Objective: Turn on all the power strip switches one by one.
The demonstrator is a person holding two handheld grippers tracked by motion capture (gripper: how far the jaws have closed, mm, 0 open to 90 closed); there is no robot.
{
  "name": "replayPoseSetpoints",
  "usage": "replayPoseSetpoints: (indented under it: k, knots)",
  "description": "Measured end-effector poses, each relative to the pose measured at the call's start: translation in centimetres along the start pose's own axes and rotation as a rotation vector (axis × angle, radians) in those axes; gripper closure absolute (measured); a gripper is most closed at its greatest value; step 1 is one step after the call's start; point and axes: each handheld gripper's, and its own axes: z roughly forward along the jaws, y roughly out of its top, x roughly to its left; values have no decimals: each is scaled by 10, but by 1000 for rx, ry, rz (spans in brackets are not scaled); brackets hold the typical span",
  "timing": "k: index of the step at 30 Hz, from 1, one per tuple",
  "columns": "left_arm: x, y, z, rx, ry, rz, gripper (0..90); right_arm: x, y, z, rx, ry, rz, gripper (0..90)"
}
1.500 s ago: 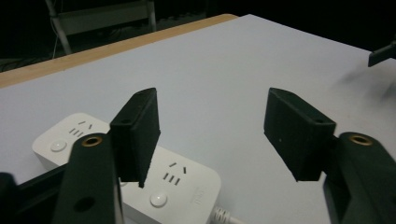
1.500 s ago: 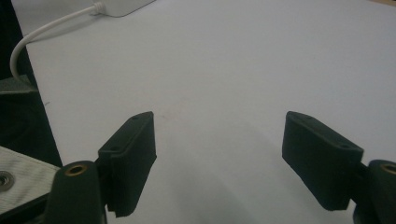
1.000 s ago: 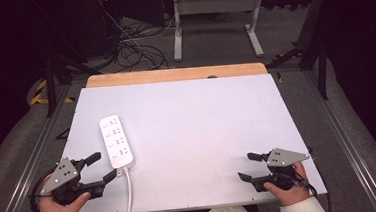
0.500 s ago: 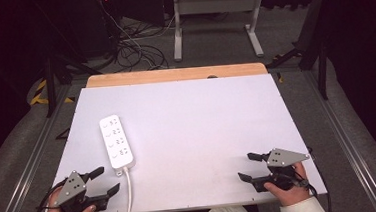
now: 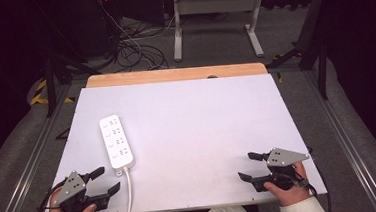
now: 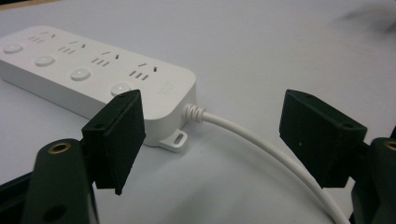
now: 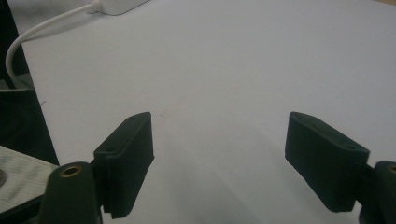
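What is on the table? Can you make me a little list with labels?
surface: white table
thing: white power strip, lying flat, left of middle
cord: white cable running off the near edge
left gripper: open, empty, near the strip's cord end
right gripper: open, empty, over bare table at the near right
contact: neither gripper touches the strip

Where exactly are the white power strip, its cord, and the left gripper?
power strip [image 5: 115, 142]: high view, middle of its socket face.
cord [image 6: 261, 144]: left gripper view, midway along the white curve.
left gripper [image 5: 105, 180]: high view, gap between its open jaw tips.
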Motion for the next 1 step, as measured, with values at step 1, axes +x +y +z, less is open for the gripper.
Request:
replayPoseSetpoints:
  k: [1]
  knots:
    - [0,0,0,0,10,14,229,0,0,0,1,-3,1,237]
